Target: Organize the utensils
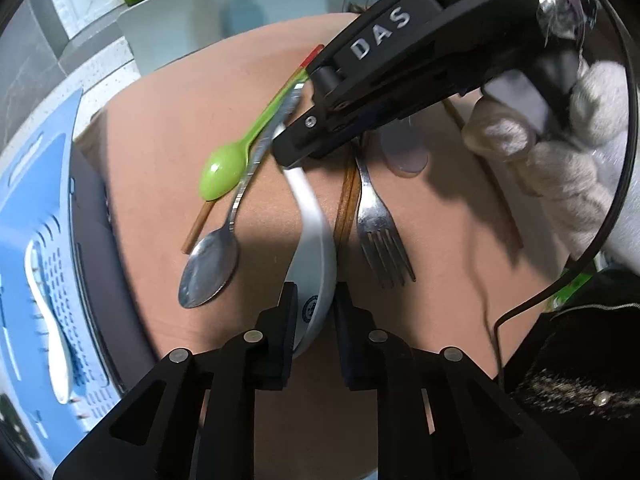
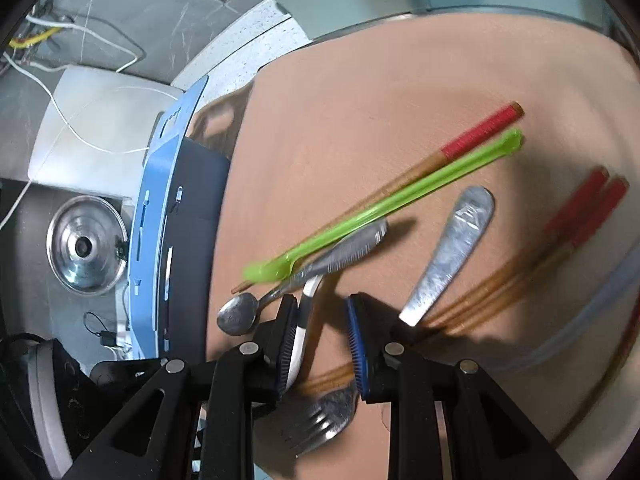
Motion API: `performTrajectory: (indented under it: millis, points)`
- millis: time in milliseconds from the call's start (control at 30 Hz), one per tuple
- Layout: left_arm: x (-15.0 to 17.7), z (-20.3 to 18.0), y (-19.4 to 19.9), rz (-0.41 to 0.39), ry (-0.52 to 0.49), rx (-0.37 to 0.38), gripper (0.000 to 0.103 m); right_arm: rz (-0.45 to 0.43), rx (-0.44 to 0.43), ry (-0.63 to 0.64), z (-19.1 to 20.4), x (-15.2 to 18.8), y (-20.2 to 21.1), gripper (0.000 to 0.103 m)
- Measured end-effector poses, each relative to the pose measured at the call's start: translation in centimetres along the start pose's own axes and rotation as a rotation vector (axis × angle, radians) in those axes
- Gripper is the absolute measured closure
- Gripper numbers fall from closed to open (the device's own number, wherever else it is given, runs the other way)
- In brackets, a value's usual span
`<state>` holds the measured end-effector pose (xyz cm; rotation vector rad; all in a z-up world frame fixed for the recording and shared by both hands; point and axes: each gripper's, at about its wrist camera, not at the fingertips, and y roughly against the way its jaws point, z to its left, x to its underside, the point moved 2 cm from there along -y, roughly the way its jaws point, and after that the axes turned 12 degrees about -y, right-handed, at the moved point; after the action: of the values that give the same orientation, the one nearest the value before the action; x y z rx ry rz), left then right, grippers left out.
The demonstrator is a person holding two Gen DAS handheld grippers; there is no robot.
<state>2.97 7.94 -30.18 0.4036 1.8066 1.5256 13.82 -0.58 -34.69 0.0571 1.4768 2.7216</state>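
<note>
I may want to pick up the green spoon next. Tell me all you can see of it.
The bright green plastic spoon is one glossy, slightly translucent piece: a small oval bowl and a long thin handle with a thickened tip. It lies flat on the tan mat, bowl up. Its handle runs alongside a red-tipped wooden chopstick and crosses over the metal spoon's handle. Neither pair of tongs holds it.

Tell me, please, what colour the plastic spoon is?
Bright green; the plastic spoon shows best in the left wrist view.
</note>
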Motion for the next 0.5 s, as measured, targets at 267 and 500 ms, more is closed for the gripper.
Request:
performTrajectory:
  millis: [267, 500]
  points:
    - [0.9, -0.2, 0.5, -0.049, 0.054, 0.086, 0.091, 0.024, 0.04, 0.044, 1.8, 0.0, -1.3, 0.079]
    - [2.0, -0.8, 0.8, -0.06, 0.06, 0.102, 0.092, 0.025, 0.082, 0.073, 3.1, -0.6, -2.0, 0.076]
